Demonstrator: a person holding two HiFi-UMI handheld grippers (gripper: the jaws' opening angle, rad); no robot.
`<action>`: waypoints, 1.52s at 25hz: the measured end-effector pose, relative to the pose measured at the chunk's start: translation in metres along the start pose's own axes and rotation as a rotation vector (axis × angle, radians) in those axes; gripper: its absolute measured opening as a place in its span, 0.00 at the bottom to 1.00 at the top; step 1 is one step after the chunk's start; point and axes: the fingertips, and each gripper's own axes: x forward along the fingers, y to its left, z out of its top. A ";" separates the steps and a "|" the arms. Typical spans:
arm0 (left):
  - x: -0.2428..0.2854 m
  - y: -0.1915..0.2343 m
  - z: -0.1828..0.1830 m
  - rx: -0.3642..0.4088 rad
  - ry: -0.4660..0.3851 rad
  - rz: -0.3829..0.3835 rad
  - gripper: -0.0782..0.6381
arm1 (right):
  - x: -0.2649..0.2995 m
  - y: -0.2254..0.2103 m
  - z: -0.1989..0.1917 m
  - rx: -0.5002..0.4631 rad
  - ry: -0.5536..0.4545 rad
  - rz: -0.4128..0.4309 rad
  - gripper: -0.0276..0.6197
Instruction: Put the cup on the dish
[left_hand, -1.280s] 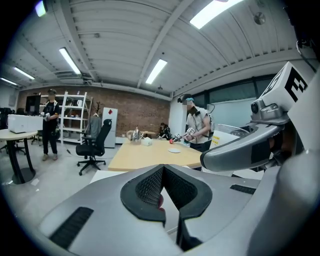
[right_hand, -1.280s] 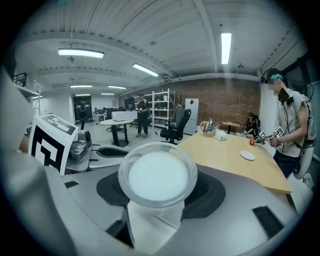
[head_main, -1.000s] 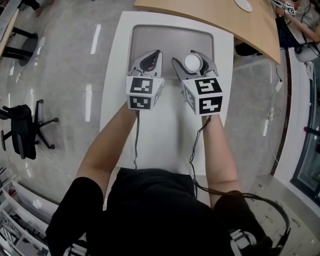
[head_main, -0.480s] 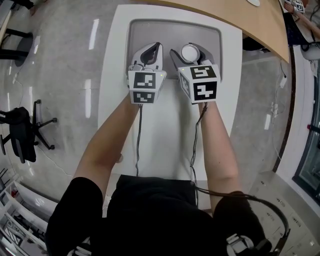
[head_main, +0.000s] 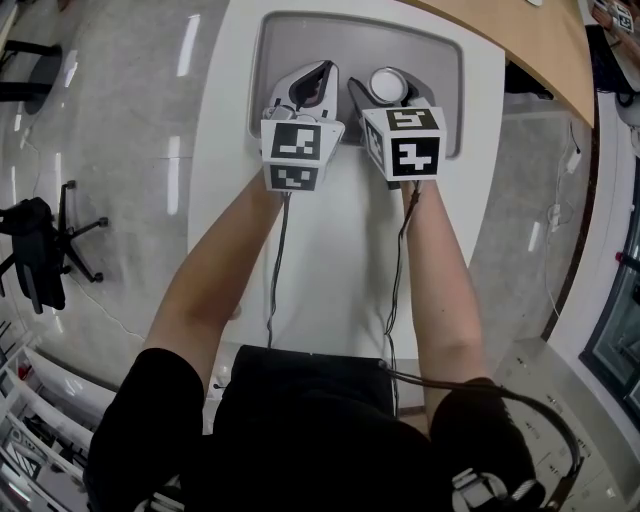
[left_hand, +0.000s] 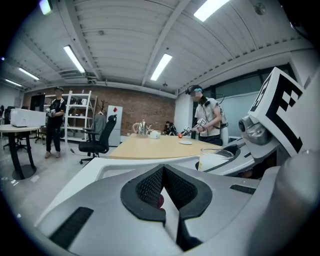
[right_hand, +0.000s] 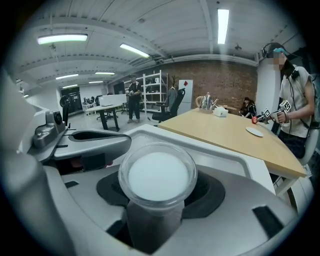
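Note:
A clear cup (head_main: 388, 84) with white contents is clamped between the jaws of my right gripper (head_main: 386, 88), which is shut on it. The cup (right_hand: 159, 176) stands upright and fills the middle of the right gripper view, over the grey dish-like tray (head_main: 300, 40) on the white table (head_main: 340, 250). My left gripper (head_main: 320, 68) hovers beside it on the left over the same tray, and its dark pads (left_hand: 145, 187) meet at the tips. A small reddish spot shows in the gap behind them; I cannot tell what it is. From the left gripper view the cup (left_hand: 214, 159) shows at the right.
A curved wooden table (head_main: 520, 40) borders the white table at the back right. An office chair (head_main: 35, 250) stands on the floor to the left. People stand farther off: one by the shelves (left_hand: 54, 125), one beside the wooden table (right_hand: 295, 110).
The head view has shifted, so tray and grippers sit higher in the picture. Relative to the tray both grippers have hardly moved, and the cup stays held.

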 end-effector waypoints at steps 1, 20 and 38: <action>0.001 -0.001 0.000 0.002 -0.001 -0.003 0.11 | 0.002 -0.001 -0.003 0.001 0.004 -0.001 0.44; -0.002 -0.012 0.000 -0.038 0.000 0.005 0.11 | 0.004 -0.004 -0.026 0.038 0.011 0.003 0.44; -0.049 -0.021 0.046 -0.056 -0.053 0.004 0.11 | -0.075 0.002 0.036 0.026 -0.193 -0.012 0.44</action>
